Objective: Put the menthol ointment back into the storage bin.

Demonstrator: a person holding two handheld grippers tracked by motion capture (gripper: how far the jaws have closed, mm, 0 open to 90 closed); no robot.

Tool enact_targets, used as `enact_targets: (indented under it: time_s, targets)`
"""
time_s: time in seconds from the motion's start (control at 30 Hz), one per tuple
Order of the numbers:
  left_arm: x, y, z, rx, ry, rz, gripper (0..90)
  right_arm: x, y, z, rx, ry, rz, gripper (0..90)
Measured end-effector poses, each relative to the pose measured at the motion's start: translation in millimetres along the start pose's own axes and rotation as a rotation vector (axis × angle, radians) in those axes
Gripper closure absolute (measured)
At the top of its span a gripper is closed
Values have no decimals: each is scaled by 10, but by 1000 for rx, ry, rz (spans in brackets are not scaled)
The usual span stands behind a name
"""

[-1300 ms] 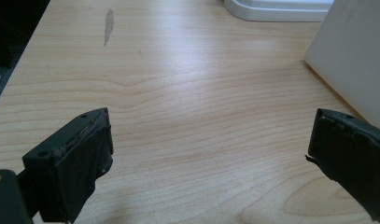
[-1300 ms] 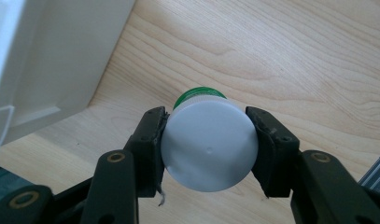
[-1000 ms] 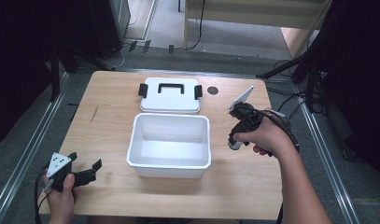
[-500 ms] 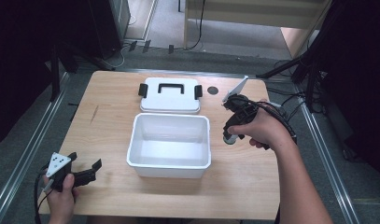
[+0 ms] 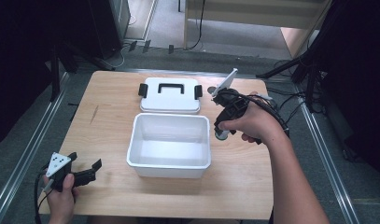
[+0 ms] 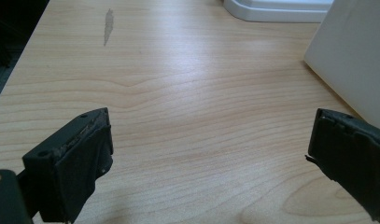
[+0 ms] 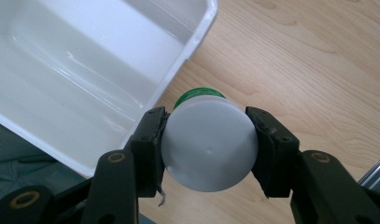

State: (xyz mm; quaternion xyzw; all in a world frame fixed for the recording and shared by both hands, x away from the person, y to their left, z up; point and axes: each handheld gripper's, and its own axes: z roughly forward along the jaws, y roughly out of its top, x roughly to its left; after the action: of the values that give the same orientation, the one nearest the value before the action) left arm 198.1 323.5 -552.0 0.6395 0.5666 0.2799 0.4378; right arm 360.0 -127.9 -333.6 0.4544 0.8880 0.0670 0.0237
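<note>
The right gripper (image 7: pixel 207 144) has its fingers clamped on a white-capped, green-banded bottle (image 7: pixel 208 140), just off the white bin's (image 5: pixel 171 161) 3 o'clock rim. The bin looks empty; its lid (image 5: pixel 170 95) lies at 12 o'clock. Loading seems barely begun. The left gripper (image 6: pixel 215 154), fingers wide, idles over the surface (image 6: pixel 187 93).

So the right gripper (image 5: pixel 221 132) moves left over that second and tips steeply, now sitting just beside the white bin's (image 5: pixel 169 165) right wall. It carries a white-capped bottle (image 7: pixel 209 143) with it, I think hanging just above the table.
</note>
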Motion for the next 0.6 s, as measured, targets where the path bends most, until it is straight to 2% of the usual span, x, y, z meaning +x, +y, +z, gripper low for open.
enact_targets:
  time_s: [0.3,0.33,0.43,0.53,0.6]
  targets:
    - [1,0,1,2,1,2,6,145,113,-46,5,-3,-21,519]
    - [0,1,1,1,1,2,6,184,140,-50,8,-4,-36,520]
    - [1,1,2,2,0,1,6,229,166,-48,3,2,-40,519]
    - [2,1,3,2,0,1,6,310,216,-26,-1,6,-73,519]
    - [2,1,4,2,0,0,6,329,226,-25,2,6,-70,519]
